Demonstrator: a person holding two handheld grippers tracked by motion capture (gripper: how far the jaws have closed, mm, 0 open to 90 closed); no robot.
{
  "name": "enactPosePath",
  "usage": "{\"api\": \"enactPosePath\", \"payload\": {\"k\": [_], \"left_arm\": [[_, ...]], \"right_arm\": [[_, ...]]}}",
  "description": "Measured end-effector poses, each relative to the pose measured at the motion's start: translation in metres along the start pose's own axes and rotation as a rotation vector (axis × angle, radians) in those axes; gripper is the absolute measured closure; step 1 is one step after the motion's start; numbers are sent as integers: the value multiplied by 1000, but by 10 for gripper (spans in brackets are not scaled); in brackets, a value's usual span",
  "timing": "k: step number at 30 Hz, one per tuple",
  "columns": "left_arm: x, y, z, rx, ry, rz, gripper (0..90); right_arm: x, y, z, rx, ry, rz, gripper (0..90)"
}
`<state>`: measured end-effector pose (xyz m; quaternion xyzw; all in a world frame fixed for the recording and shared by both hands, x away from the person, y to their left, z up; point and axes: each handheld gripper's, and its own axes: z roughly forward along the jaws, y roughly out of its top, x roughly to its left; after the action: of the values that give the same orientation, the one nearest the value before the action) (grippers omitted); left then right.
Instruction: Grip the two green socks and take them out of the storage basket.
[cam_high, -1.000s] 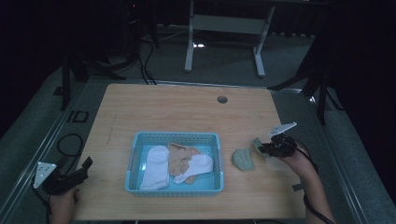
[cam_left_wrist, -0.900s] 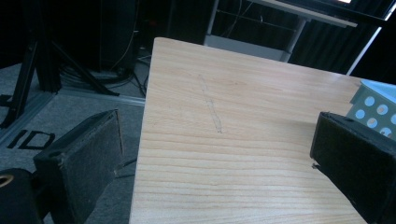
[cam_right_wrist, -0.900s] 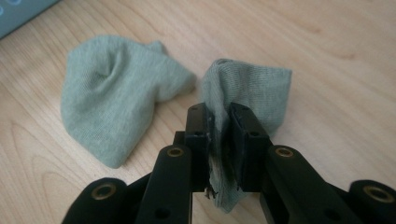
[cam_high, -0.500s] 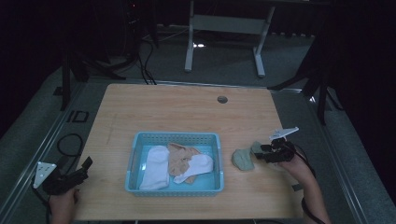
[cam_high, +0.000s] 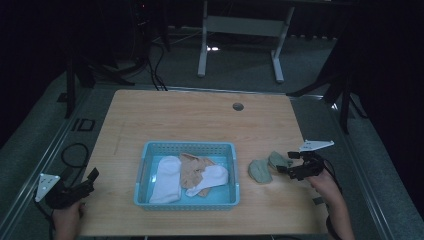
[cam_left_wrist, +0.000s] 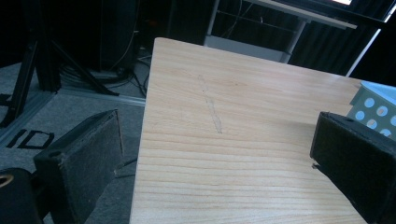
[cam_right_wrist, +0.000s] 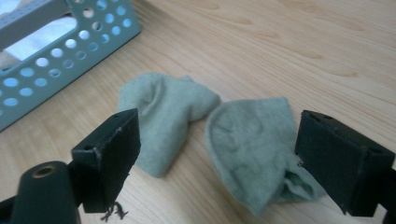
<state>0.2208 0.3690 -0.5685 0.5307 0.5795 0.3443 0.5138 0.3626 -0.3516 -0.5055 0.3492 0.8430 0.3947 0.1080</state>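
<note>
I find the right gripper (cam_high: 283, 170) low over the table's right side, jaws spread wide and holding nothing. In the right gripper view two green socks (cam_right_wrist: 210, 135) lie on the wood directly ahead of those jaws: one sock sits just inside the right-hand jaw, near touching it, the other nearer the left-hand jaw, and the two socks meet at one point between them. In the high view the same green socks (cam_high: 267, 166) rest just right of the basket, between it and the right gripper. The left gripper (cam_high: 85, 182) sits at the table's near left corner, also released, its jaws wide apart with bare wood and the table edge between them. The table (cam_high: 200, 120) is pale wood grain with a small round grommet (cam_high: 238, 106) near its far edge; I note a faint scuff line on the wood in the left gripper view. The room beyond is dark, with grey floor, cables, black stands and a light-coloured frame at the back. The blue perforated basket (cam_high: 150, 150) stands near centre and holds a white sock (cam_high: 166, 177) at left, a tan piece (cam_high: 192, 165) in the middle and another white sock (cam_high: 210, 179) lying over it.
</note>
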Motion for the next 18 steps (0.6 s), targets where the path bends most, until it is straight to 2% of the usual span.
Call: {"api": "enactPosePath", "payload": {"k": [5,14,15,18], "left_arm": [[0,0,0,1,0,2,24],[0,0,0,1,2,3,24],[0,0,0,1,1,3,24],[0,0,0,0,2,2,24]], "right_arm": [[-5,-13,-7,-59,-88,20,135],[-10,-34,-13,-91,-131,72,130],[-11,-40,-12,-91,-156,61,130],[-13,-48,-12,-95,-189,88,131]]}}
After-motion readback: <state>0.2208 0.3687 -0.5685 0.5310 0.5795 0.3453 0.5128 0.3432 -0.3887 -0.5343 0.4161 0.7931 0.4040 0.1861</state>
